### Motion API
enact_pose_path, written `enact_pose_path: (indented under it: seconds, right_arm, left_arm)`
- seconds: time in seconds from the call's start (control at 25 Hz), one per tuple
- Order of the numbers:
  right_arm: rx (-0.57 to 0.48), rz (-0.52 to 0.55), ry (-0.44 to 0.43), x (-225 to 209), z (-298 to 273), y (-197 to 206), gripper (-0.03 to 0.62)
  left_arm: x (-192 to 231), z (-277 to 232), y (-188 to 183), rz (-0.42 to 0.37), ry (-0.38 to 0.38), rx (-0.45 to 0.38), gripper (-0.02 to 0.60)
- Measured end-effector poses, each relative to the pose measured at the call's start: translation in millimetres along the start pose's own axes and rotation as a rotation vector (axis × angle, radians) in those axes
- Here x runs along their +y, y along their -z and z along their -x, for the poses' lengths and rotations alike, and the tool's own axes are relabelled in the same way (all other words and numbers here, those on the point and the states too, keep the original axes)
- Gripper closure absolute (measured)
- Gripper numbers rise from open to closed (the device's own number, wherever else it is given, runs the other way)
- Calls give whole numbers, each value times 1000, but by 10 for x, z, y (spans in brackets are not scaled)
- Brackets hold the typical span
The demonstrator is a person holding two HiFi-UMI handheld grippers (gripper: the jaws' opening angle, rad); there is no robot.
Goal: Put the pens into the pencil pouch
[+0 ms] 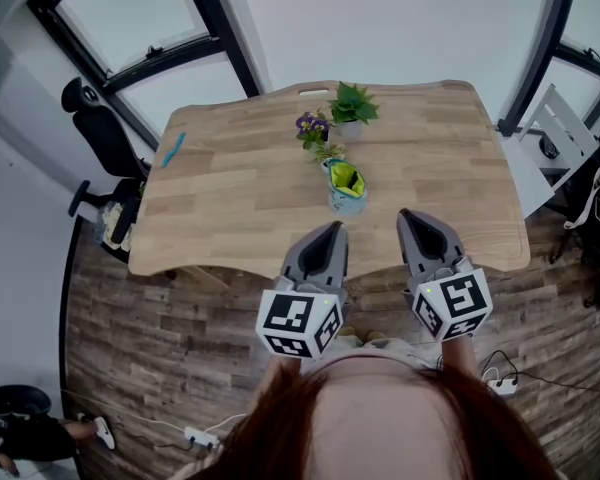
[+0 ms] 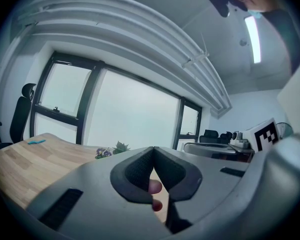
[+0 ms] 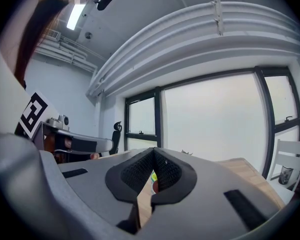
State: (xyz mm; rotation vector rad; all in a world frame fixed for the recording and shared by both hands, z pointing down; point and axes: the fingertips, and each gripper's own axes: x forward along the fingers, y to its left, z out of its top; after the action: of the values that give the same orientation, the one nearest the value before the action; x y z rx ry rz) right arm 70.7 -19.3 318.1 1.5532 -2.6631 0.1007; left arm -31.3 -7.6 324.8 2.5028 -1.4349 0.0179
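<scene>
A light blue pencil pouch stands near the middle of the wooden table, with yellow-green things showing at its open top. One blue pen lies alone at the table's far left and appears small in the left gripper view as the blue pen. My left gripper and right gripper hover side by side at the table's near edge, just short of the pouch. Both are shut and hold nothing. Behind the right gripper's closed pads a bit of yellow-green and red shows. The left gripper points level over the table.
A purple-flowered plant and a green potted plant stand just behind the pouch. A black office chair sits off the table's left end, a white chair off the right. Cables lie on the wood floor.
</scene>
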Motion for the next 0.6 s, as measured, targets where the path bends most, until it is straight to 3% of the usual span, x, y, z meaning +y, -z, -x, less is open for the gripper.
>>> enact_pose_path:
  seconds: [0.6]
  right_arm:
    - [41, 27, 24, 47, -79, 113, 594]
  left_arm:
    - [131, -14, 109, 19, 4, 28, 578]
